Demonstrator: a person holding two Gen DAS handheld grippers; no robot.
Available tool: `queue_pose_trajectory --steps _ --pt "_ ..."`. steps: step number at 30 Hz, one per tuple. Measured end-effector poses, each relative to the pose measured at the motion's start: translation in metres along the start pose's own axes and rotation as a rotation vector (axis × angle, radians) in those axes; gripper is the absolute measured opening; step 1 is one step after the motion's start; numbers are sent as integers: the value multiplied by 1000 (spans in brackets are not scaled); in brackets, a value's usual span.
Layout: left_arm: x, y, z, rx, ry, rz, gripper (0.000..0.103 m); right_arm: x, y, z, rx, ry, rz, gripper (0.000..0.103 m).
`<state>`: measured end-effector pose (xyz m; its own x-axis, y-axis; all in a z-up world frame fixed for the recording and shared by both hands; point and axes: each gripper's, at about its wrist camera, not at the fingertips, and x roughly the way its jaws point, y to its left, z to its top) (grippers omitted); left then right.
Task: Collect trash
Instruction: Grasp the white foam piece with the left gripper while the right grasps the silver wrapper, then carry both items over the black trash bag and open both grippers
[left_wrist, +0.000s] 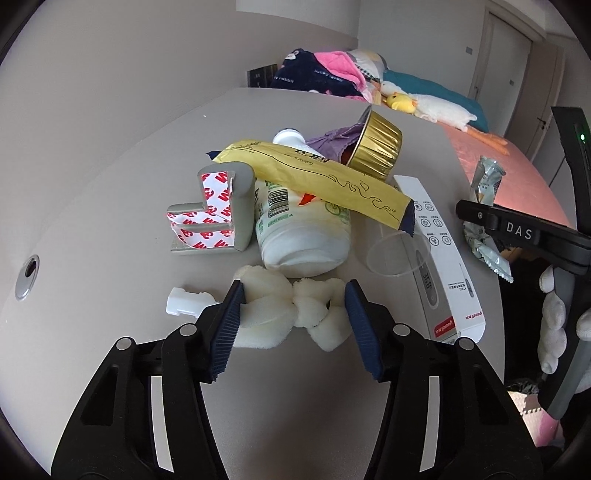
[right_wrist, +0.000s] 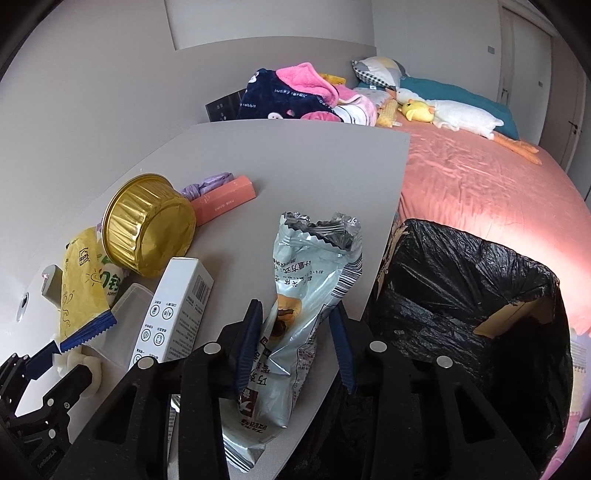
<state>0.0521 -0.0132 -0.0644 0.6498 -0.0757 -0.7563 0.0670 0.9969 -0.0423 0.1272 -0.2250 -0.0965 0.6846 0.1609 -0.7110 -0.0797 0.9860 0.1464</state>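
Holding position over a grey surface (left_wrist: 110, 184) strewn with trash; entries run near to far, placed relative to the white bottle (left_wrist: 303, 229) lying on its side.

1. Left tongs (left_wrist: 294, 295): blue pads set on either side of a knotted cream foam piece (left_wrist: 295, 314), just in front of the bottle's base; the left pad touches it, and whether the right pad presses cannot be told.
2. White plastic clip (left_wrist: 184, 301): in front of the bottle, to its left, beside the foam.
3. Right tongs (right_wrist: 295, 332): closed narrow on a torn silver-blue snack wrapper (right_wrist: 314, 295), right of the bottle at the surface's edge, beside a box lined with a black bag (right_wrist: 480, 295).
4. Clear plastic cup (left_wrist: 399, 254): touching the bottle's right side.
5. White carton (left_wrist: 439, 258): right of the cup, lying flat.
6. Grey corner guard with red-printed tape (left_wrist: 218, 218): left of the bottle, touching it.
7. Yellow packet (left_wrist: 325, 177): draped across the bottle.
8. Gold foil cup (left_wrist: 376, 147): behind the bottle, tipped on its side.
9. Purple bag (left_wrist: 332, 142): behind the bottle, against the foil cup.
10. Pink box (right_wrist: 225, 201): behind the foil cup.
11. Bed (right_wrist: 480, 177): beyond the surface.
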Motion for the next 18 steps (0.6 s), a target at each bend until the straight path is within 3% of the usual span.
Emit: queue_pose_trajectory --steps 4,11,18 --pt "-3 14 1 -70 2 -50 40 -7 -1 -1 2 -17 17 39" --pt "-13 4 0 -47 -25 -57 34 -19 -4 -3 14 -34 23 39" --pt "-36 -3 7 -31 -73 -45 33 -40 -9 2 27 -80 38 39"
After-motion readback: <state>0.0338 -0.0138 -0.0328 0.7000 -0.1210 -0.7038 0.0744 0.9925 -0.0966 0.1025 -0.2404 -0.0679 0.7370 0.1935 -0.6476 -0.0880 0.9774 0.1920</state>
